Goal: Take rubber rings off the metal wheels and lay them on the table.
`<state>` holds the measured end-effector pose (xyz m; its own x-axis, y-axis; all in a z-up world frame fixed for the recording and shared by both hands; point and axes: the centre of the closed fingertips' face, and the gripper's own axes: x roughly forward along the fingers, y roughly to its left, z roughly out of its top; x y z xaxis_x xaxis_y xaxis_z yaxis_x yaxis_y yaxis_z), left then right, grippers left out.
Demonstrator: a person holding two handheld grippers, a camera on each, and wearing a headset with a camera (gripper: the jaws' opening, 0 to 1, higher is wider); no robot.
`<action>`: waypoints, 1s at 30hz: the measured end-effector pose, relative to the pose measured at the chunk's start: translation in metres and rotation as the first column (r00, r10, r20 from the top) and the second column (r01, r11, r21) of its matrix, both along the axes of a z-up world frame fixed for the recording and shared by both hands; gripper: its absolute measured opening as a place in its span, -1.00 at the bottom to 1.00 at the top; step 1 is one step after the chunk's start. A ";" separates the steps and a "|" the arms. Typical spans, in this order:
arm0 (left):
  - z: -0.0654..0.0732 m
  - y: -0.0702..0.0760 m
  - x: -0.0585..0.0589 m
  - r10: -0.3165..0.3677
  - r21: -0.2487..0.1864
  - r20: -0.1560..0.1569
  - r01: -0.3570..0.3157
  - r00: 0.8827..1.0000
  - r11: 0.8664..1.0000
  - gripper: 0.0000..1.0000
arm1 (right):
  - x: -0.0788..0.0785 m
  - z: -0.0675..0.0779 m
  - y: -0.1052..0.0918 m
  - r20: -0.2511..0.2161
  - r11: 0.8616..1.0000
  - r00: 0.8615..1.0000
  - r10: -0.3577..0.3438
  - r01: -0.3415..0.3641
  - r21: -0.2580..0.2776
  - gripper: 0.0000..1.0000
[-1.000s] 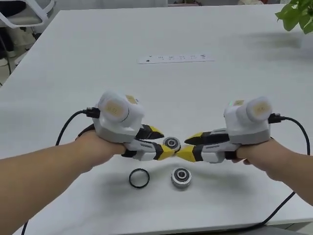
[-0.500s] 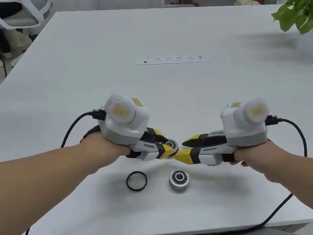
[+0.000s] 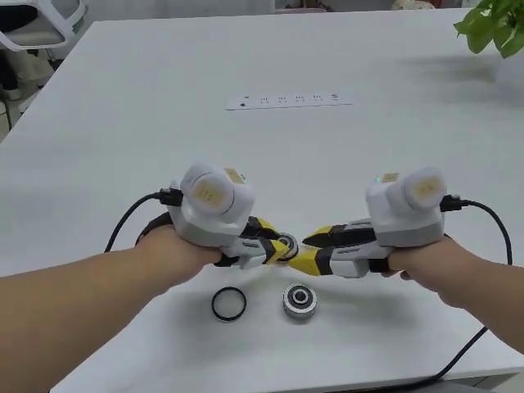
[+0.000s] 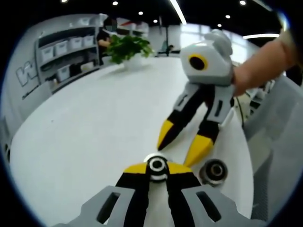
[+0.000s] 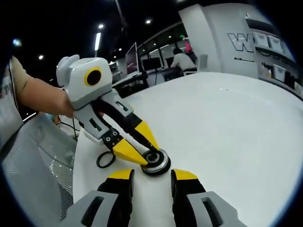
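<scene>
Clamping the small silver metal wheel (image 5: 158, 162) above the white table (image 3: 368, 123), the left gripper (image 5: 141, 149) is steadying it while the right gripper (image 4: 180, 150) is hovering open-jawed beside it, its black rubber ring (image 5: 152, 172) probably being soft, stretchy and best pinched at the rim.

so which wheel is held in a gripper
The wheel clamped in the left gripper jaws; the other wheel lies free on the table beside the loose black ring.

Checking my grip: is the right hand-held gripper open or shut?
Open: the right hand-held gripper shows its jaws apart, short of the wheel.
</scene>
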<state>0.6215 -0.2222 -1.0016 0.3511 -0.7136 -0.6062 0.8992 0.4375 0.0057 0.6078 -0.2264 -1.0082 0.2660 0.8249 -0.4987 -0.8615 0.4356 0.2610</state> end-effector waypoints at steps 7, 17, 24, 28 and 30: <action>0.000 0.000 0.000 0.010 -0.003 0.001 -0.010 1.000 1.000 -0.72 | 0.003 -0.004 0.006 0.019 1.000 1.000 -0.011 0.012 -0.019 -0.43; 0.000 0.001 -0.001 0.013 -0.006 0.004 -0.013 1.000 1.000 -0.73 | 0.006 -0.008 0.010 0.050 0.999 0.999 -0.014 0.017 -0.043 -0.46; 0.001 0.001 -0.001 0.020 -0.011 0.007 -0.020 1.000 1.000 -0.73 | 0.006 -0.007 0.008 0.080 0.998 0.997 -0.008 0.012 -0.055 -0.54; 0.001 0.001 0.000 0.020 -0.012 0.008 -0.020 1.000 1.000 -0.73 | 0.005 -0.007 0.006 0.088 0.998 0.996 -0.001 0.006 -0.061 -0.59; 0.001 0.001 0.000 0.022 -0.013 0.009 -0.022 1.000 1.000 -0.73 | 0.004 -0.007 0.004 0.088 0.998 0.996 -0.002 0.007 -0.061 -0.62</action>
